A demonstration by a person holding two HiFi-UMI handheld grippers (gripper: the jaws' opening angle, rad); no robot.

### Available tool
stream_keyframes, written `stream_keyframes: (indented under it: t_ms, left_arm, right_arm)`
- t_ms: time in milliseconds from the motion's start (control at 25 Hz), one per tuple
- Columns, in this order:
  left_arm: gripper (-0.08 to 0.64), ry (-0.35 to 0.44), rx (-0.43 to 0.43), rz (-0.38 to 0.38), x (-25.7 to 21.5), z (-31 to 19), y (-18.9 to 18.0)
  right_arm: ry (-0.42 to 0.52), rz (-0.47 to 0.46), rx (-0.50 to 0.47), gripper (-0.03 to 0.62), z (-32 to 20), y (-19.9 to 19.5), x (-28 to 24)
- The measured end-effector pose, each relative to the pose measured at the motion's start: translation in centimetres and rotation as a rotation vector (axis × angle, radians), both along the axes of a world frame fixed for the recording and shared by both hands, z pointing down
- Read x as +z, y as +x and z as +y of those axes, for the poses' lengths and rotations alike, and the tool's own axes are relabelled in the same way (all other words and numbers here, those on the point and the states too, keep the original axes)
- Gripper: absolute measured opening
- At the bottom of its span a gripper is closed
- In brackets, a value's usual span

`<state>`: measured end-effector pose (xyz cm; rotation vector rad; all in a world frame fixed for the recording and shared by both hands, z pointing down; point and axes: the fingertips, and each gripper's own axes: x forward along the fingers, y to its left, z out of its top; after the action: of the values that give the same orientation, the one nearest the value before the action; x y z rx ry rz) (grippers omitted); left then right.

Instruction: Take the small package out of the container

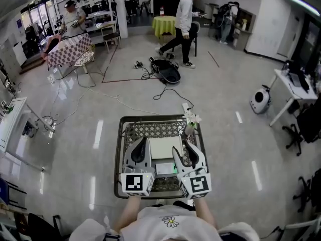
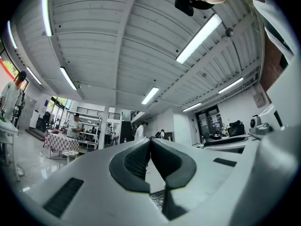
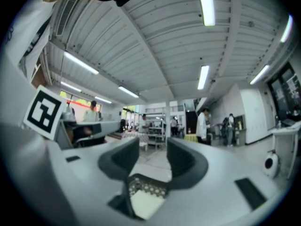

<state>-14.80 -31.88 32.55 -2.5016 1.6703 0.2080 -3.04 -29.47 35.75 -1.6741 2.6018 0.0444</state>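
Both grippers hover over the basket (image 1: 160, 118): the left gripper (image 1: 142, 141) is pressed together and empty, the right gripper (image 1: 181, 147) spread apart. The white package (image 1: 163, 145) lies inside, untouched. Next I'd tip the right one down onto it.

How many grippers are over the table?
2. The left gripper is over the table at its left, jaws shut; the right gripper at its right, jaws open. None seems hidden.
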Motion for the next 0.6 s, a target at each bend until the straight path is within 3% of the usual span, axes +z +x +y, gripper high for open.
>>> stream_keyframes:
  t_ms: [320, 600]
  left_arm:
    - [0.025, -0.020, -0.028, 0.006, -0.1, -0.5, 2.1]
    - [0.025, -0.020, -0.066, -0.001, -0.3, -0.9, 1.4]
  right_arm:
    - [-0.002, -0.013, -0.017, 0.189, -1.9, 2.5, -0.7]
    - [0.004, -0.033, -0.038, 0.184, -2.4, 2.7, -0.4]
